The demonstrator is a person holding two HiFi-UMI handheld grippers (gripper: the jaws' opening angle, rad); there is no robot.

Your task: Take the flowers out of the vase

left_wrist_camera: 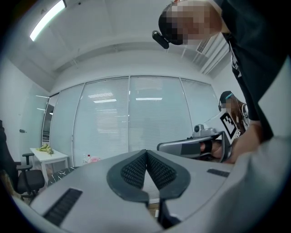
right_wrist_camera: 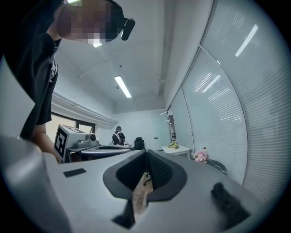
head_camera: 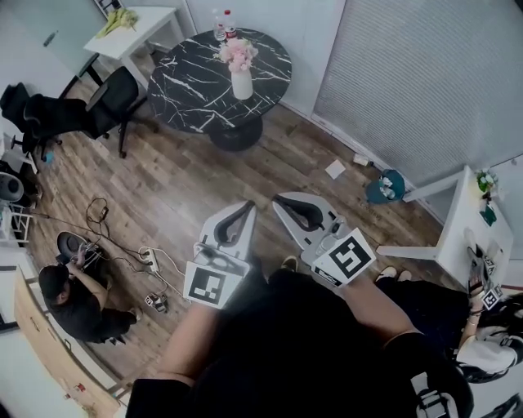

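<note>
Pink flowers stand in a white vase on a round black marble table, far ahead of me across the wooden floor. Both grippers are held level near my body, well short of the table. My left gripper is shut with nothing between its pads, and so is my right gripper beside it. In the left gripper view the jaws meet at their tips, and the flowers show small and distant. The right gripper view shows its shut jaws and the flowers off to the right.
Two black office chairs stand left of the marble table, with a white side table behind them. A person crouches on the floor at the left among cables and a power strip. A white desk is at the right. Bottles stand behind the vase.
</note>
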